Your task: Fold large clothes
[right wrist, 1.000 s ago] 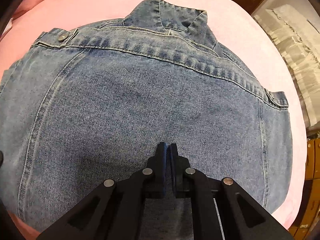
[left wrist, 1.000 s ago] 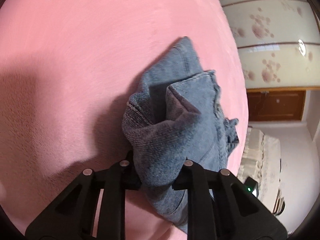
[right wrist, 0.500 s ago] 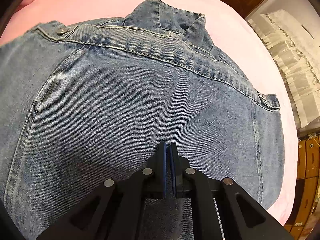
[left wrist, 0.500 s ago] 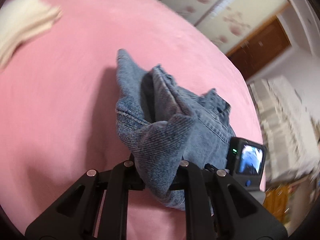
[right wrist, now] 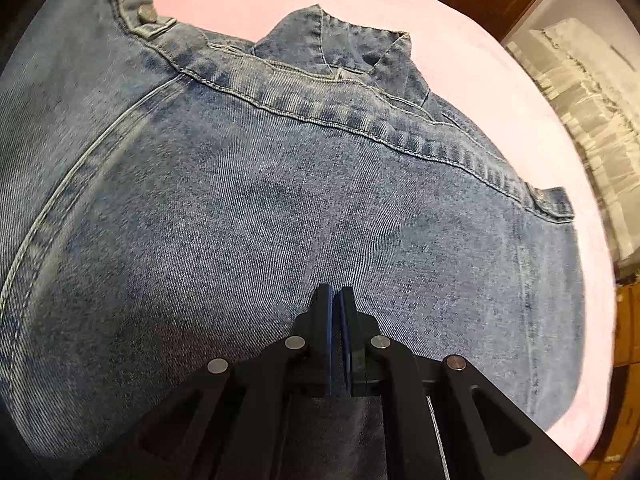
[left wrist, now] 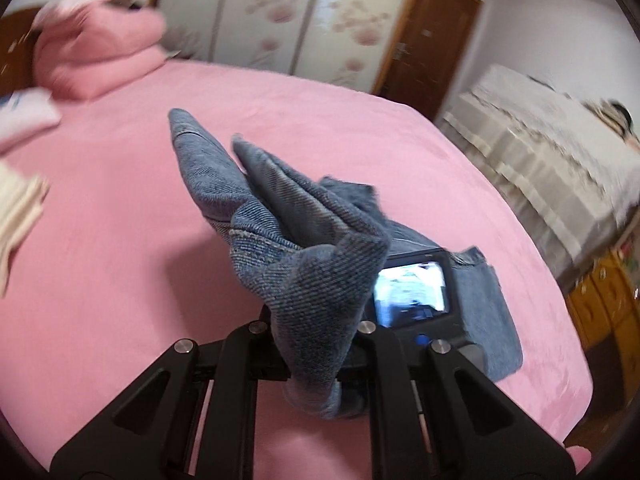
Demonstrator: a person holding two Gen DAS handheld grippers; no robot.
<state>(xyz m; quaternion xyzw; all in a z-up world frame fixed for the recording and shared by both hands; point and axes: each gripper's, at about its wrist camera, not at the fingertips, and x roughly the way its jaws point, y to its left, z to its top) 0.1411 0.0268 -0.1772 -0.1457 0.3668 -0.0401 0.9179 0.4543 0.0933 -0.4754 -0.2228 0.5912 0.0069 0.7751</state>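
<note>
While the left gripper (left wrist: 316, 344) carries a bunched fold of the denim jacket (right wrist: 304, 208) up off the pink bed (left wrist: 120, 272), its jaws are pinched narrow on that wad of cloth after closing a little tighter on it, with the fabric plainly between them and spilling over the top. The right gripper (right wrist: 339, 308) points steeply down at the middle of the jacket's back panel, its jaws nearly together; whether they nip a thin pleat of denim or merely press on it cannot be told from this view. Most of the jacket lies spread on the bed, collar (right wrist: 340, 44) towards the far edge, and only the lifted portion hangs in the air. In my judgement the chief risk lies in the thickness of the left-hand bundle: several layers are caught at once, so an inner layer could slide out as the cloth is carried across, and the fold would then land crooked. If the right gripper is only resting on the back panel, the pull from the left may drag the whole garment across the smooth bedcover instead of creasing it over. The lifted cloth also drapes in front of the right gripper's camera body (left wrist: 412, 288), and could snag on it.
</note>
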